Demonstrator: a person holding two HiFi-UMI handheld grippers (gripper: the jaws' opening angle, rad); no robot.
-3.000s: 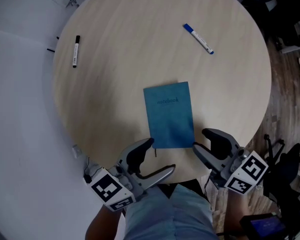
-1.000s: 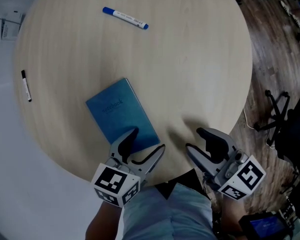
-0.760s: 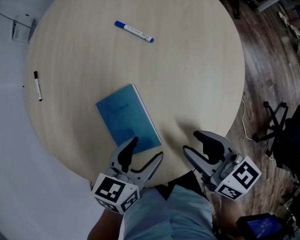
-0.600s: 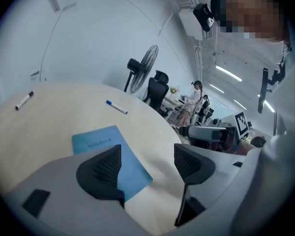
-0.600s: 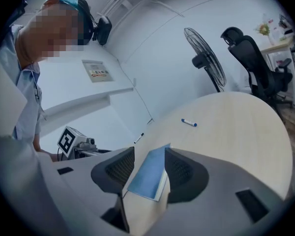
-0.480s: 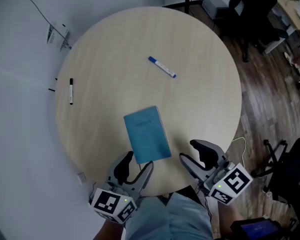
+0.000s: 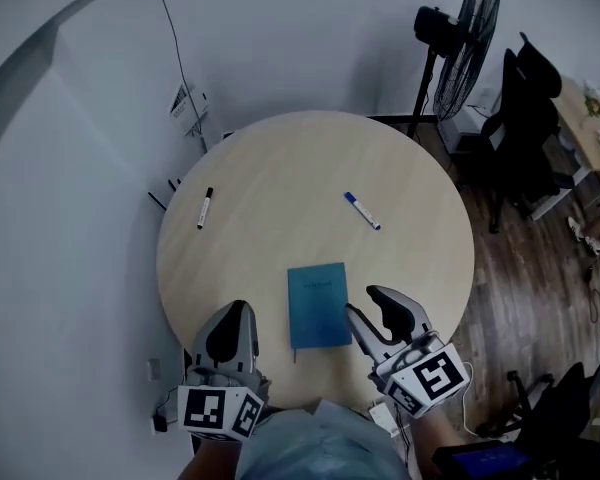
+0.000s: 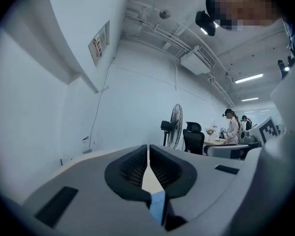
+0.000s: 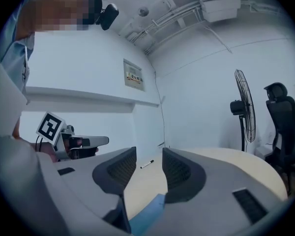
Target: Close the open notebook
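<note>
The blue notebook lies closed, cover up, near the front edge of the round wooden table. My left gripper is held up in the air to the left of it. Its jaws have just closed and now meet with nothing between them. My right gripper hovers just right of the notebook, open and empty. Neither gripper touches the notebook. A strip of the blue cover shows low between the right jaws.
A blue-capped marker lies right of the table's middle and a black marker near its left edge. A standing fan and office chairs stand behind the table on the right. A white wall runs along the left.
Both grippers have risen and drawn back from the table, and the head view now takes in the whole table. The left jaws went from open to shut. The notebook stayed closed.
</note>
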